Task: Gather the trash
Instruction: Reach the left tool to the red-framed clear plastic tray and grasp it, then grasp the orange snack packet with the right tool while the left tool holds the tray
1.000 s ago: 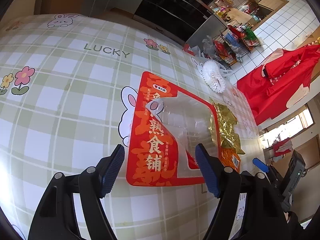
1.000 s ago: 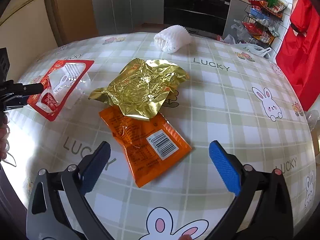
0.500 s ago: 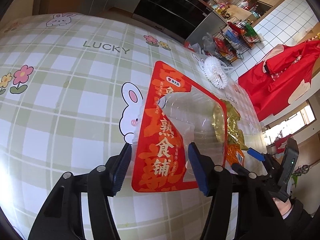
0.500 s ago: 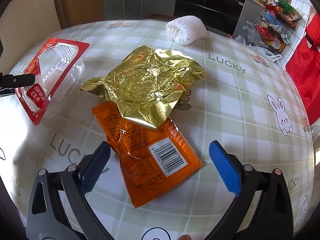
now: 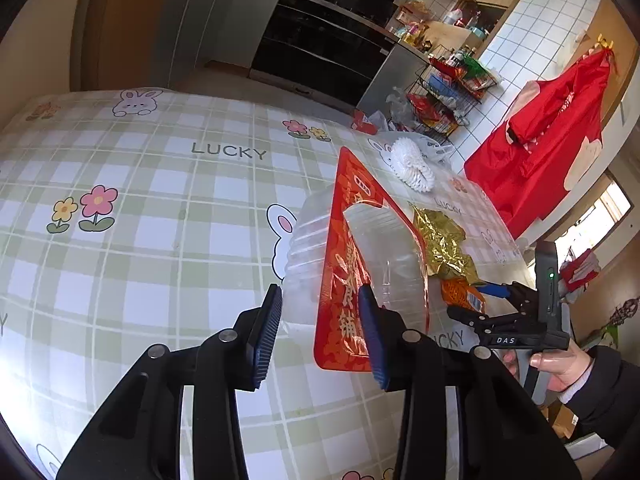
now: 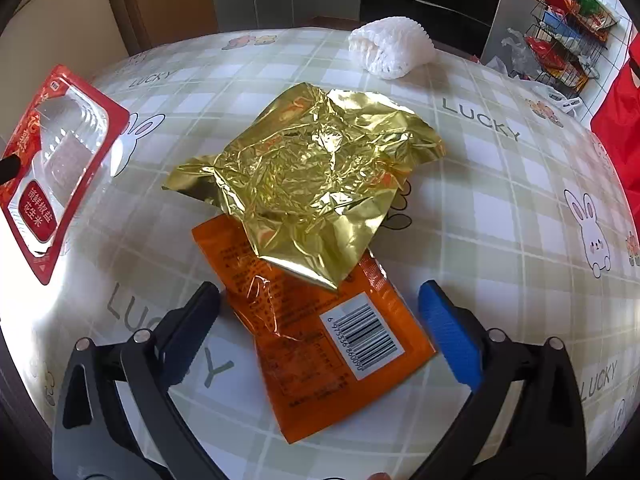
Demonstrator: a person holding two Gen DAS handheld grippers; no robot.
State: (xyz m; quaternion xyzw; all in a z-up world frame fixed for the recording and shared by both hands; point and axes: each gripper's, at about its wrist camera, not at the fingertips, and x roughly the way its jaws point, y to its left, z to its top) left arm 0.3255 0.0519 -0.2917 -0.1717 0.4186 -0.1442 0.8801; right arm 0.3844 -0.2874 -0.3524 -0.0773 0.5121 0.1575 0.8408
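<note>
My left gripper (image 5: pixel 318 334) is shut on the red-rimmed clear plastic food tray (image 5: pixel 356 256) and holds it tilted on edge above the table; the tray also shows at the far left of the right wrist view (image 6: pixel 60 148). My right gripper (image 6: pixel 320 332) is open, its fingers on either side of the orange snack packet (image 6: pixel 320 344) that lies flat on the table. A crumpled gold foil wrapper (image 6: pixel 312 176) overlaps the packet's far end. A white foam fruit net (image 6: pixel 392 46) lies farther back.
The table has a green checked cloth (image 6: pixel 500 208) with rabbits and "LUCKY" print. The right gripper and hand show in the left wrist view (image 5: pixel 516 320). A wire rack of goods (image 5: pixel 448 92) and a red garment (image 5: pixel 540 140) stand beyond the table.
My left gripper closed on the red tray and lifted it up on edge. My right gripper moved forward and down over the orange packet, still open.
</note>
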